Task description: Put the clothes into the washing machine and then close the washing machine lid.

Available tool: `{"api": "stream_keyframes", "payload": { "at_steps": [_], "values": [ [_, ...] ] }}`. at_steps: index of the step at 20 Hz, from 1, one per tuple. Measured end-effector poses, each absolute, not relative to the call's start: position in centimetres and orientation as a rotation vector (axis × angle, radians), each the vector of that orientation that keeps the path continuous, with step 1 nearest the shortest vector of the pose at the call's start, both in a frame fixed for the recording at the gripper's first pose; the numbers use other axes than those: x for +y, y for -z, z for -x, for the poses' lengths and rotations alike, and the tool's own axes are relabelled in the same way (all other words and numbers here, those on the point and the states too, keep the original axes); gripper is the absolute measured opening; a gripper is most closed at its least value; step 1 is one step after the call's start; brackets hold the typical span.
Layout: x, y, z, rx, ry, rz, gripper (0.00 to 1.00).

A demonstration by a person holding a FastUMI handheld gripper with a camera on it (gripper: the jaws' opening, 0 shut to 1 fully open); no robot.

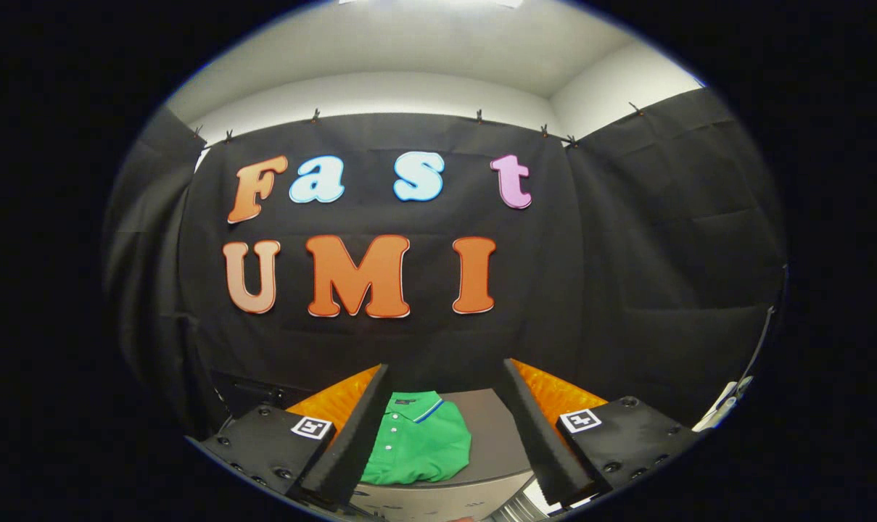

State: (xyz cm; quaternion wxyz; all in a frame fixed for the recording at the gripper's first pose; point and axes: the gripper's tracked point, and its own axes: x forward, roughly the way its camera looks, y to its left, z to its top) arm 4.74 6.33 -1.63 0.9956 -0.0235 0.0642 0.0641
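Biggest thing ahead of you is the black cloth wall, filling the mid and upper-mid of the frame, w/ a side panel folding in on the right and another on the left. Above it, a pale ceiling runs across the top of the frame, and small clips pin the cloth's top edge along a line. Lower centre, you've got a grey flat surface w/ a lighter front face below it; prob. the washing machine's closed lid, but the view's too low and warped to be sure. On that surface lies the green polo shirt, folded, collar toward the wall, white buttons down the placket, a blue stripe at the collar edge. It sits left of centre on the grey top, just ahead of your fingers and partly hidden behind the left one. Your gripper is spread wide, fingers apart at the bottom of the frame, nothing held, neither touching the shirt. A square marker tag sits on the left finger mount, another on the right. At the lower right edge, a small pale object, too blurred to tell what.
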Motion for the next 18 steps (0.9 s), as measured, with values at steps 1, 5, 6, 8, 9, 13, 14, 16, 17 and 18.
{"api": "stream_keyframes", "payload": {
  "at_steps": [1, 5, 6, 8, 9, 13, 14, 16, 17, 18],
  "values": [
    [7.6, 2.0, -5.9, 0.153, -0.158, 0.039, 0.98],
    [11.0, 4.7, -11.5, 0.314, -0.233, 0.007, 0.97],
    [11.6, 5.8, -13.0, 0.368, -0.24, 0.001, 0.97],
    [12.7, 9.3, -15.2, 0.506, -0.239, 0.029, 0.98],
    [13.2, 11.3, -16.2, 0.578, -0.242, 0.051, 0.98],
    [15.0, 17.6, -17.5, 0.849, -0.299, 0.096, 0.99],
    [15.0, 19.1, -17.5, 0.909, -0.297, 0.113, 0.99],
    [14.9, 21.7, -17.6, 1.021, -0.29, 0.14, 0.97],
    [14.7, 22.9, -17.5, 1.089, -0.291, 0.155, 0.97],
    [14.4, 23.7, -17.3, 1.146, -0.283, 0.167, 0.97]
  ]
}}
